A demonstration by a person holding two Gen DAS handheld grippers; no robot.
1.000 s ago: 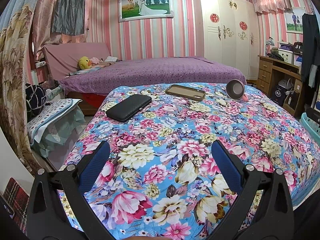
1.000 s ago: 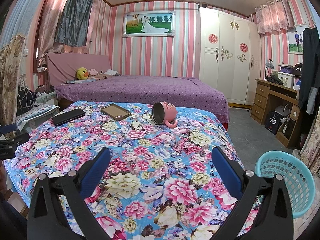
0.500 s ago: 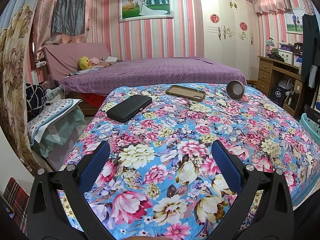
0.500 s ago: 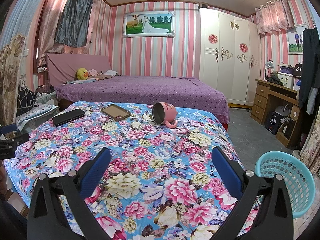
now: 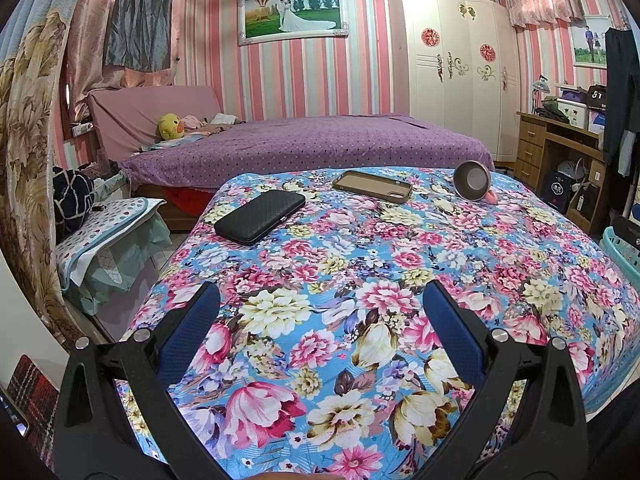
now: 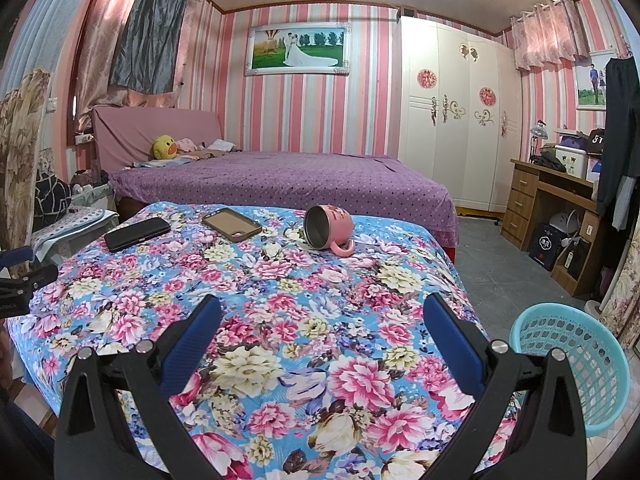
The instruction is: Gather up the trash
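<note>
A floral-covered table (image 5: 360,280) (image 6: 280,300) carries three things at its far side. A black flat case (image 5: 259,216) (image 6: 137,233) lies at the far left, a brown phone case (image 5: 372,186) (image 6: 231,224) beside it, and a pink mug (image 6: 328,230) (image 5: 473,180) lies tipped on its side. A light blue plastic basket (image 6: 572,364) stands on the floor to the right of the table. My left gripper (image 5: 320,300) and my right gripper (image 6: 322,312) both hang open over the near cloth, nothing between their fingers.
A purple bed (image 6: 280,180) stands behind the table. A wooden desk (image 6: 560,216) and a white wardrobe (image 6: 452,128) line the right wall. A low stool with a dotted cloth (image 5: 104,232) sits at the left. The left gripper's edge (image 6: 20,276) shows in the right wrist view.
</note>
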